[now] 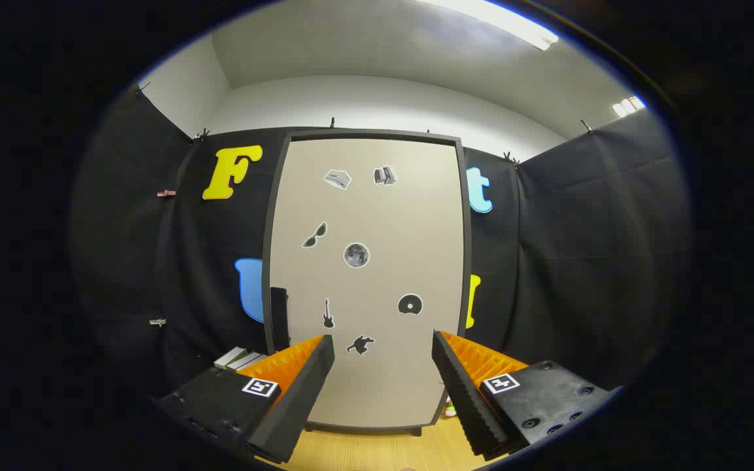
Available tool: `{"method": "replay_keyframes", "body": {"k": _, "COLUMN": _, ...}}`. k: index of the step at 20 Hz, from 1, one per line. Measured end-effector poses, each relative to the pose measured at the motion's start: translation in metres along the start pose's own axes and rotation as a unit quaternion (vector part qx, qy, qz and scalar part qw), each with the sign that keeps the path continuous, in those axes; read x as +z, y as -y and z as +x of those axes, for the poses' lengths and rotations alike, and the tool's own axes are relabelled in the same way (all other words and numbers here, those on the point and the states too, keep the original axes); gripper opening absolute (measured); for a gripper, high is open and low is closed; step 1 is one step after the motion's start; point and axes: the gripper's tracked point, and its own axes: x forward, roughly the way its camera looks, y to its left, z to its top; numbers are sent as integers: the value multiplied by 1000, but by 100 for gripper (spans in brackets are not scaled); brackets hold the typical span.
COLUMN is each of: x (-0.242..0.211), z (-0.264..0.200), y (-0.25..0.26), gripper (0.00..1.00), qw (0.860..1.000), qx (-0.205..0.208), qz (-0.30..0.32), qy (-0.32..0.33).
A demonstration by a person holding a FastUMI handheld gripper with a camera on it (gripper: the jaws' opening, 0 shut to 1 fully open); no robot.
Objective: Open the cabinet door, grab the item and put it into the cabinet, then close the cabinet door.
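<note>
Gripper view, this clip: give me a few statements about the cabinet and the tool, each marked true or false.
1. The cabinet door is shut. True.
2. The tool is shut on the door handle. False: its fingers stand apart, holding nothing.
3. Stickers dot the door, a guitar sticker among them. True.
4. The dark handle sits on the door's edge beyond the right finger. False: it is on the edge beyond the left finger.
5. The cabinet stands on a wooden surface. True.
</note>
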Motion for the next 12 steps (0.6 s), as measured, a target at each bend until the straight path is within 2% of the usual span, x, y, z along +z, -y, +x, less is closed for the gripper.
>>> {"method": "replay_keyframes", "body": {"k": 12, "x": -7, "z": 8, "y": -10, "gripper": 97, "qw": 1000, "qx": 5, "qz": -6, "qy": -8}}
